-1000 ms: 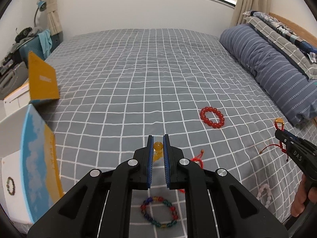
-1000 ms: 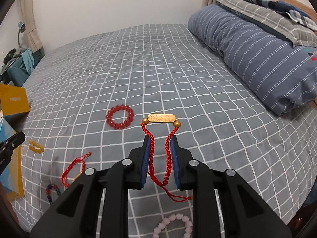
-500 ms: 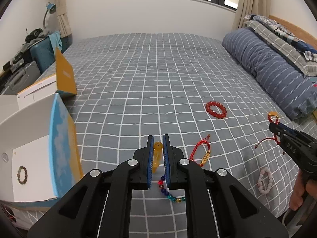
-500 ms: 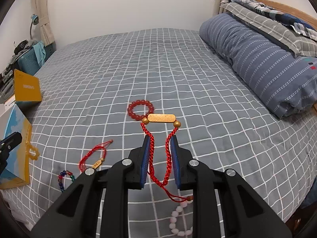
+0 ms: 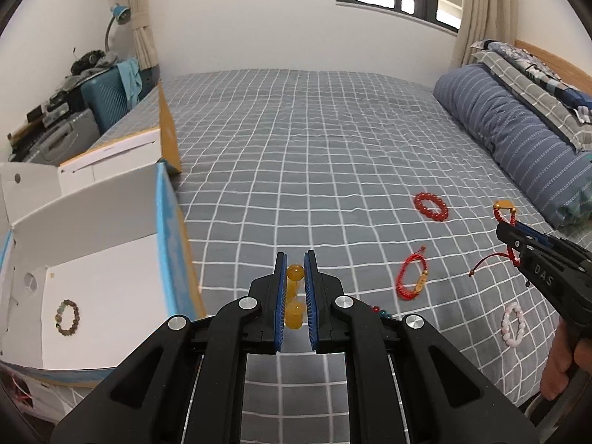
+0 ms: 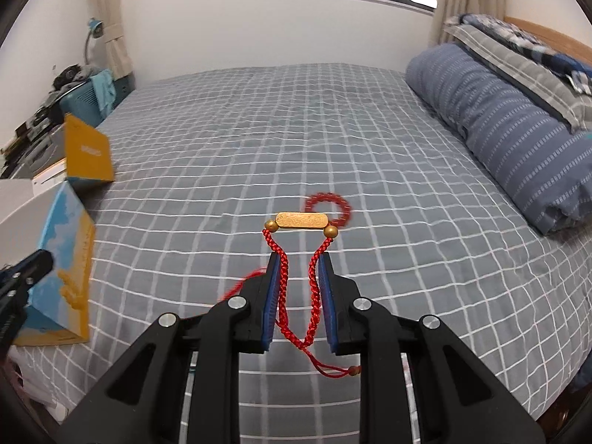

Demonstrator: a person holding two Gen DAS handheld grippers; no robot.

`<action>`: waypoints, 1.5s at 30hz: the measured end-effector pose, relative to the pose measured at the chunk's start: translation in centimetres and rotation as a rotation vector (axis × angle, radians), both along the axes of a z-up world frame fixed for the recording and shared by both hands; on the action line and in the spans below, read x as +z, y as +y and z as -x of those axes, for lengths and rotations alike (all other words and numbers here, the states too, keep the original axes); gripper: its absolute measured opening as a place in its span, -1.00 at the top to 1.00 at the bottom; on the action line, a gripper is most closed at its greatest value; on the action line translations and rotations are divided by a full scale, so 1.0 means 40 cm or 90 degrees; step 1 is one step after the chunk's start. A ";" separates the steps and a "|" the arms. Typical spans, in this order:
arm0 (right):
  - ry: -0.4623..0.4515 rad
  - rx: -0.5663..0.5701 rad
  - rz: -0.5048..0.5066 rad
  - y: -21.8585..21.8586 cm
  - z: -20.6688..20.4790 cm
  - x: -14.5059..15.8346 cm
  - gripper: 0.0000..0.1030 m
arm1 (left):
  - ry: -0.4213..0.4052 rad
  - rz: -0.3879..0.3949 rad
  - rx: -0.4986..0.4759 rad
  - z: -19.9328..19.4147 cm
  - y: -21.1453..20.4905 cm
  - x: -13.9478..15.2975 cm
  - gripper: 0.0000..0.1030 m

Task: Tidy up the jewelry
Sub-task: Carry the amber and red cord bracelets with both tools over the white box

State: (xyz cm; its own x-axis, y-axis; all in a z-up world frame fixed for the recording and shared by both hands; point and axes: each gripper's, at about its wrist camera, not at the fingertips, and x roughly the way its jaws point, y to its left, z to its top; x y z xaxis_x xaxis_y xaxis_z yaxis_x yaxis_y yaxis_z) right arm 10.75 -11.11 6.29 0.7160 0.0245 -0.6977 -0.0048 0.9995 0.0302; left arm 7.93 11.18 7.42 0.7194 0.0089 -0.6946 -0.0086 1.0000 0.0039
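My left gripper (image 5: 295, 259) is shut on a yellow bead bracelet (image 5: 295, 288) and holds it above the bed, right of an open white box (image 5: 103, 288) with blue-and-yellow sides. A brown bead bracelet (image 5: 67, 317) lies inside the box. My right gripper (image 6: 299, 259) is shut on a red cord bracelet with a gold bar (image 6: 301, 220), held in the air; it also shows in the left wrist view (image 5: 518, 236). On the checked bedspread lie a red bead bracelet (image 5: 431, 206), a red cord bracelet (image 5: 410, 277), a pink bead bracelet (image 5: 513, 323) and a multicolour bead bracelet (image 5: 379, 310), mostly hidden.
A rolled blue striped quilt (image 5: 518, 137) and pillows (image 5: 536, 70) lie along the bed's right side. The box's yellow flap (image 6: 87, 153) stands up at the left. A cluttered shelf with a teal case (image 5: 103, 96) is beyond the bed's left edge.
Both grippers have moved left toward the box with their bracelets held. The box now fills more of the left wrist view and its inside shows.
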 end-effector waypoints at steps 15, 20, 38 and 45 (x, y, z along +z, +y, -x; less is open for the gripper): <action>-0.021 0.071 0.004 0.287 0.008 0.092 0.62 | -0.043 -0.004 0.064 0.073 0.225 0.120 0.82; -0.033 0.103 0.011 0.404 0.013 0.126 0.62 | -0.058 -0.004 0.096 0.108 0.338 0.165 0.82; -0.008 0.220 0.038 0.819 0.040 0.075 0.62 | -0.006 0.002 0.222 0.176 0.668 0.064 0.82; 0.025 0.247 0.045 0.904 0.037 0.002 0.62 | 0.026 0.011 0.251 0.178 0.755 -0.002 0.82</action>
State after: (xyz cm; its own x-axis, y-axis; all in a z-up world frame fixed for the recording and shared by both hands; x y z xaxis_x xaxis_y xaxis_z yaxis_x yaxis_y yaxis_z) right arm 9.26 25.04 6.37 0.6355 0.2392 -0.7341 -0.3828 0.9233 -0.0305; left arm 0.82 41.36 7.32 0.6344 0.2673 -0.7253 -0.3926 0.9197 -0.0046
